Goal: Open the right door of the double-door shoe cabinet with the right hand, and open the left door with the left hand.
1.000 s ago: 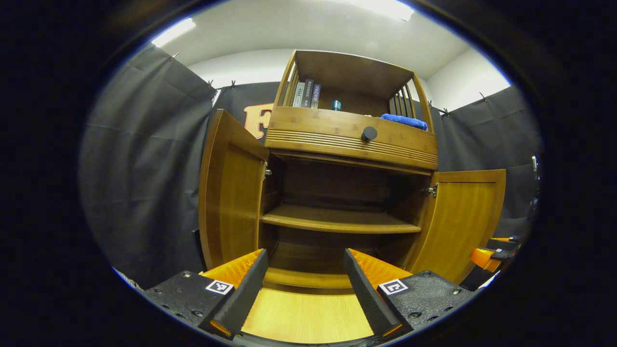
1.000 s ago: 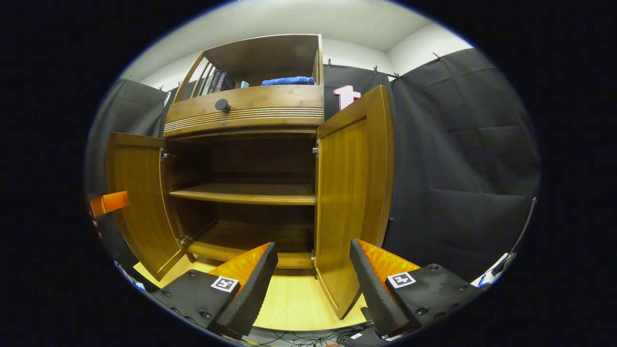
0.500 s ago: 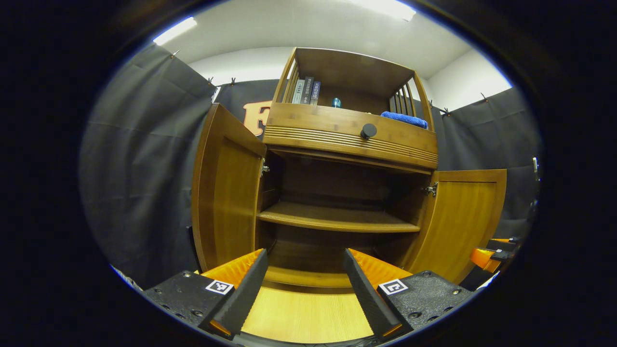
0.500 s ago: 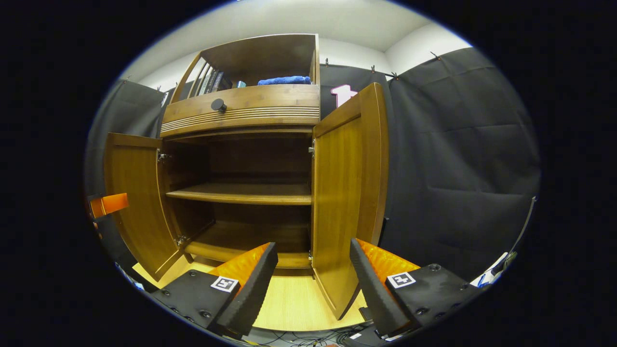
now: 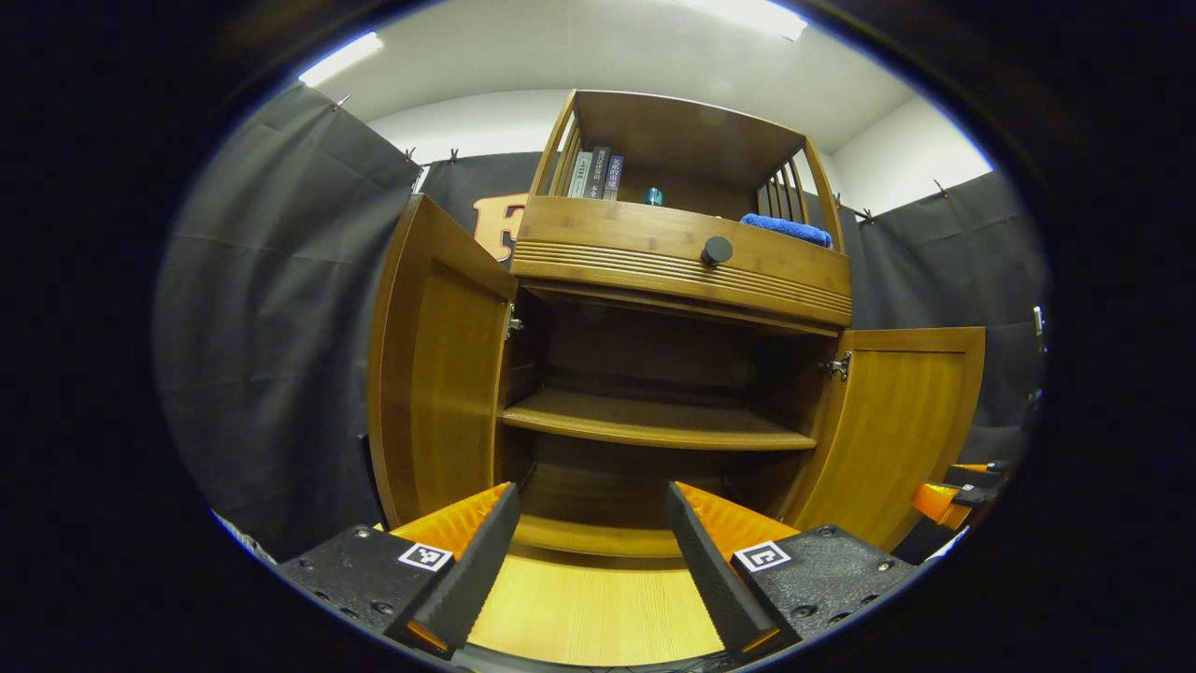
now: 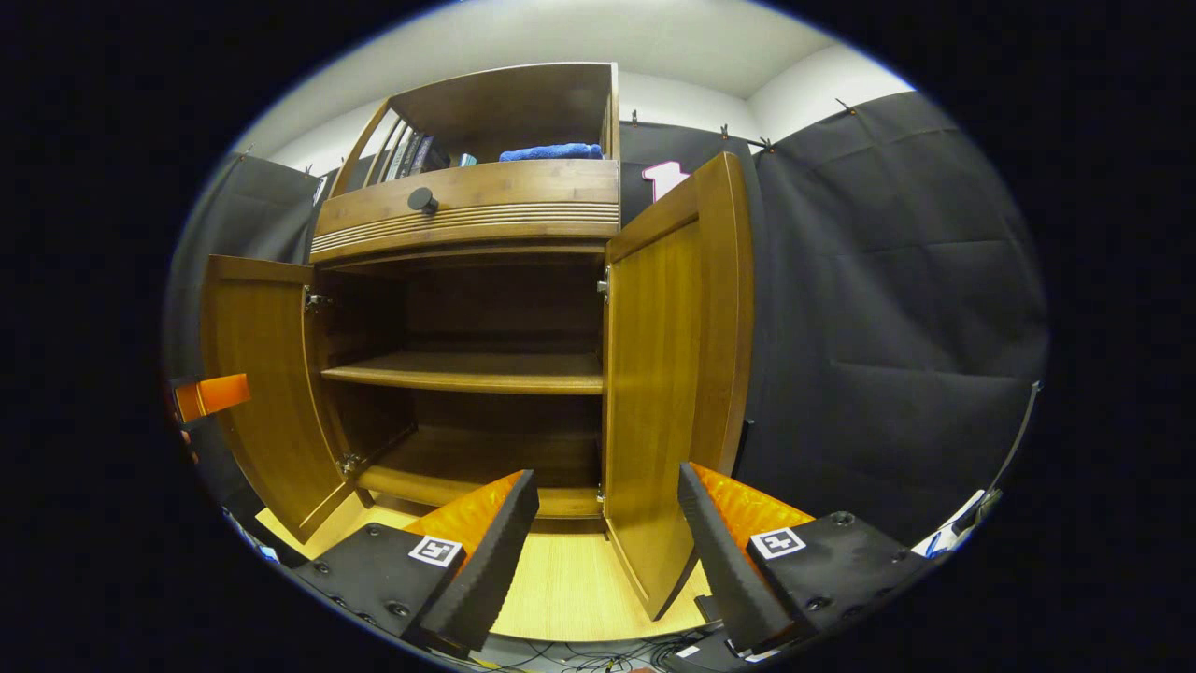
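Both doors of the shoe cabinet (image 5: 680, 271) stand swung wide. My left tongs (image 5: 590, 551) are spread apart with nothing between the fingers, low in front of the open cabinet, the left door (image 5: 439, 360) just beside them. My right tongs (image 6: 607, 551) gape too, holding nothing, with the right door (image 6: 668, 393) edge-on ahead of the gap. Inside, the middle shelf (image 6: 467, 372) is bare. A blue cloth (image 5: 785, 229) lies up top.

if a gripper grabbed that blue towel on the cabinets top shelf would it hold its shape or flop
The blue towel would probably flop: it looks like soft folded cloth, sagging slightly over the shelf edge. It likely weighs little and would not roll. A pinch at one corner might let it unfold.
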